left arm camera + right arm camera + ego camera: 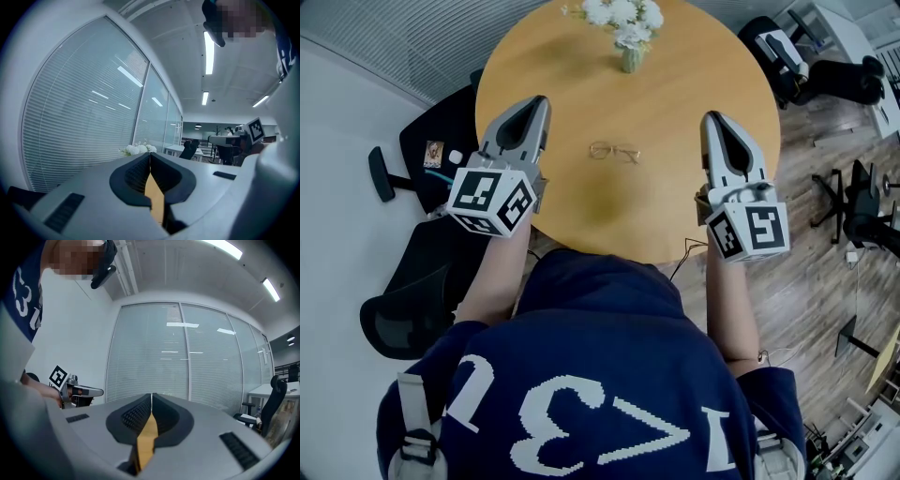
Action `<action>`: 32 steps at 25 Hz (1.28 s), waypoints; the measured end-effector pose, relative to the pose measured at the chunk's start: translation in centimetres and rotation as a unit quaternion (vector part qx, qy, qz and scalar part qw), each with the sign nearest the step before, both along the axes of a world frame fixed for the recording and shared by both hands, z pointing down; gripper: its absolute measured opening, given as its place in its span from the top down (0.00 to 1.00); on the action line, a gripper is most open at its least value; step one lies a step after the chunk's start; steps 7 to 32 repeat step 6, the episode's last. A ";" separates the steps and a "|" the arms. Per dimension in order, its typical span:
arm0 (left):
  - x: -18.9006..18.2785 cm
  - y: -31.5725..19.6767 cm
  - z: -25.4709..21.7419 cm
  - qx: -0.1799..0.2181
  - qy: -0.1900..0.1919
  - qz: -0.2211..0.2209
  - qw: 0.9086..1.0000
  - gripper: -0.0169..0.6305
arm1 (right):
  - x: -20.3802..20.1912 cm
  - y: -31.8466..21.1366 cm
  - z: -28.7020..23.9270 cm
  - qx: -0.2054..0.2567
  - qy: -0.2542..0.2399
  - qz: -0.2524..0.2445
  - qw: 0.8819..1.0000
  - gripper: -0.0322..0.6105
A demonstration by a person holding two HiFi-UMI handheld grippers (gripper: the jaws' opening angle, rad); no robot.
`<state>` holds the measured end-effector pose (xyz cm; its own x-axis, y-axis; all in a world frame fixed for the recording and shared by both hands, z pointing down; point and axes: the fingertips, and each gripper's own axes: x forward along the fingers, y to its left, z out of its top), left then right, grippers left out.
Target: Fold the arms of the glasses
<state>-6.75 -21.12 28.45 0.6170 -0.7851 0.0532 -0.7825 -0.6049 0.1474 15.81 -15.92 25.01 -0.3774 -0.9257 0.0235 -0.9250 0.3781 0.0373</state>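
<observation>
Head view: thin gold wire-framed glasses (pixel 614 151) lie at frame centre on the round light-wood table (pixel 694 75), long axis left to right, right end slightly lower; their facing cannot be made out. They lie between, apart from, the grey left gripper (pixel 540 101) and grey right gripper (pixel 711 118), both clenched and empty.

— Where do the glasses (pixel 614 152) lie?
— Mid-frame on the round wooden table (pixel 581 202), between the two grippers and touching neither.
— And the grippers?
— The left gripper (pixel 541 99) sits left of centre and the right gripper (pixel 710 116) right of centre. Both point up-frame with their jaws together. A vase of white flowers (pixel 628 33) stands at the top edge.
</observation>
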 end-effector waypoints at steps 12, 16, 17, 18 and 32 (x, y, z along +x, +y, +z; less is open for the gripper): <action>0.0 0.2 0.0 0.008 0.000 0.001 1.000 0.95 | -0.3 0.0 -0.1 0.001 0.002 0.000 1.000 0.90; 0.0 0.2 0.0 0.008 0.000 0.001 1.000 0.95 | -0.3 0.0 -0.1 0.001 0.002 0.000 1.000 0.90; 0.0 0.2 0.0 0.008 0.000 0.001 1.000 0.95 | -0.3 0.0 -0.1 0.001 0.002 0.000 1.000 0.90; 0.0 0.2 0.0 0.008 0.000 0.001 1.000 0.95 | -0.3 0.0 -0.1 0.001 0.002 0.000 1.000 0.90; 0.0 0.2 0.0 0.008 0.000 0.001 1.000 0.95 | -0.3 0.0 -0.1 0.001 0.002 0.000 1.000 0.90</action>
